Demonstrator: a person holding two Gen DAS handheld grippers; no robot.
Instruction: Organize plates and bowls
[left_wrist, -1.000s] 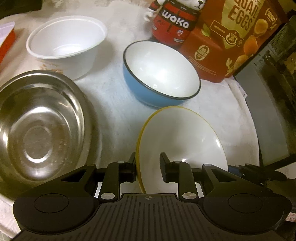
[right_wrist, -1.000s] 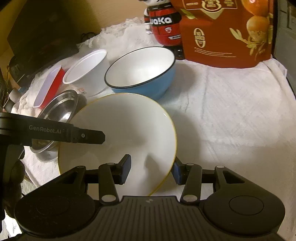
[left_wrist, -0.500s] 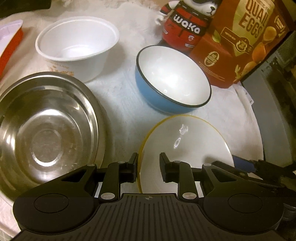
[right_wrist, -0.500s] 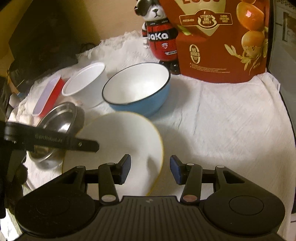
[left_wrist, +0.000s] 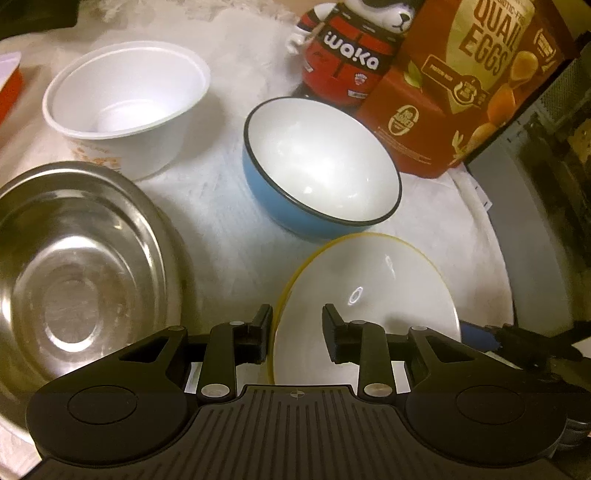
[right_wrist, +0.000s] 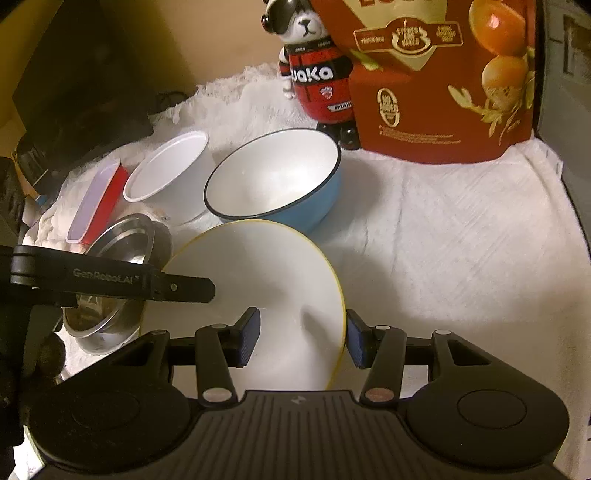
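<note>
A white bowl with a yellow rim (left_wrist: 369, 288) (right_wrist: 251, 273) lies low over the white cloth, just in front of the blue bowl (left_wrist: 321, 158) (right_wrist: 273, 177). My left gripper (left_wrist: 297, 334) straddles its left rim. Its jaws are opening, and the thin rim stands free between the pads. My right gripper (right_wrist: 301, 338) straddles the right rim. Its blue pads are parting too, the right one close to the rim and the left one well clear. One finger (right_wrist: 177, 288) of the left gripper reaches across the bowl's left edge in the right wrist view.
A steel bowl (left_wrist: 74, 258) (right_wrist: 122, 240) sits left of the yellow-rimmed one, with a white plastic tub (left_wrist: 125, 88) behind it and a red box with a white lid (right_wrist: 96, 199) further left. A bear figurine (left_wrist: 343, 59) and a quail-egg bag (left_wrist: 461, 92) stand at the back. Bare cloth (right_wrist: 443, 240) spreads to the right.
The yellow-rimmed bowl has come down toward the cloth in front of the blue bowl. The jaws of both grippers have widened around its rim.
</note>
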